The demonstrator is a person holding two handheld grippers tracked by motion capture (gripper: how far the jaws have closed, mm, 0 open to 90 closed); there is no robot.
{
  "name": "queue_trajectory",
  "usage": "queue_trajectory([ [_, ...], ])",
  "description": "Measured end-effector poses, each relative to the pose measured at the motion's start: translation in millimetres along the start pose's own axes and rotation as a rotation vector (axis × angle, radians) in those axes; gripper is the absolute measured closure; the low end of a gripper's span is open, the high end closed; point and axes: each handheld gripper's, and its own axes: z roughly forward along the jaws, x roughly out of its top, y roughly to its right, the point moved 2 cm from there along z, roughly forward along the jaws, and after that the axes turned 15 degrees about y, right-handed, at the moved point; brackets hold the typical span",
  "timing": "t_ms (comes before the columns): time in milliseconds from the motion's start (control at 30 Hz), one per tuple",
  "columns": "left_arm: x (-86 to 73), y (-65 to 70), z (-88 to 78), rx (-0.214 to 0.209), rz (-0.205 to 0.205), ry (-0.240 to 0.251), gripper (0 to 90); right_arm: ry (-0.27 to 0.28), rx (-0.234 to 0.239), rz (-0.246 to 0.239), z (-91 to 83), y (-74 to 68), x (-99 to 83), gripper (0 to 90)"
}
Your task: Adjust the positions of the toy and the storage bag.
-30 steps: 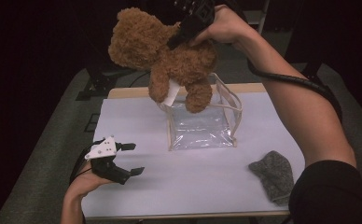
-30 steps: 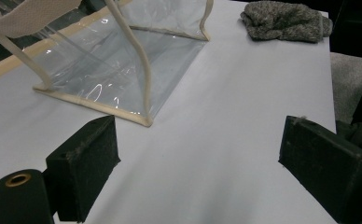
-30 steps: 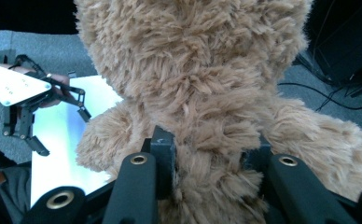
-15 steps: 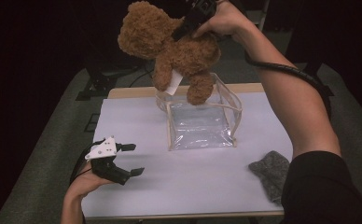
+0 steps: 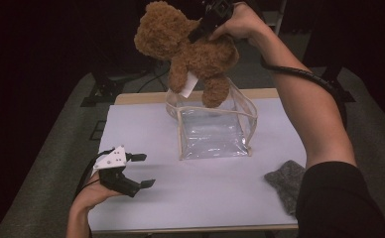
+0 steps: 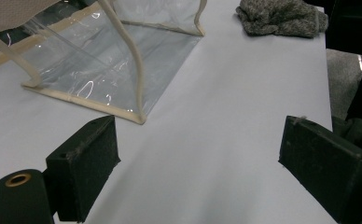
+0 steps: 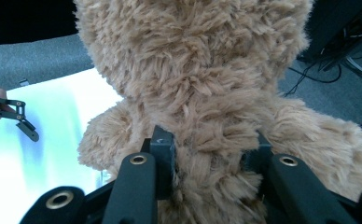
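Note:
A brown teddy bear (image 5: 190, 49) hangs in the air above the far rim of a clear plastic bag (image 5: 215, 131) with cream edging. My right gripper (image 5: 200, 32) is shut on the teddy bear's neck; in the right gripper view both pads (image 7: 164, 158) press into the fur of the bear (image 7: 202, 93). One bear foot dangles just over the bag's open top. My left gripper (image 5: 143, 171) rests open near the table's front left, nothing between its jaws. From the left gripper view the bag (image 6: 109, 60) lies ahead to the left of the left gripper (image 6: 198, 163).
A grey knitted cloth (image 5: 285, 181) lies at the table's front right, also seen far off as the cloth (image 6: 281, 16). The white table top (image 5: 220, 198) has bare room between the left gripper and the cloth. Dark floor and cables surround the table.
The right hand has carried the teddy bear a little to the right and farther back, its foot now over the bag's rear edge. The left gripper has stayed put.

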Motion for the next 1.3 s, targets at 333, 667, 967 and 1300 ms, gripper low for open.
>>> queue_trajectory([
  [333, 1.2, 2.0, 2.5, -0.012, 0.008, -0.008, 10.6, 0.018, 0.059, 0.019, 14.8, -20.0, -9.2, 65.0],
  [667, 1.8, 2.8, 0.9, -0.012, 0.006, -0.006, 10.6, 0.011, 0.102, 0.06, 26.3, -31.1, -30.8, 64.8],
  [967, 2.1, 3.3, 2.1, -0.015, 0.012, -0.007, 10.6, 0.013, 0.12, 0.12, 37.0, -25.2, -59.4, 64.8],
  [1300, 2.2, 4.6, 3.7, -0.02, 0.015, -0.012, 10.6, 0.046, 0.08, 0.22, 25.3, -4.2, -92.0, 64.8],
])
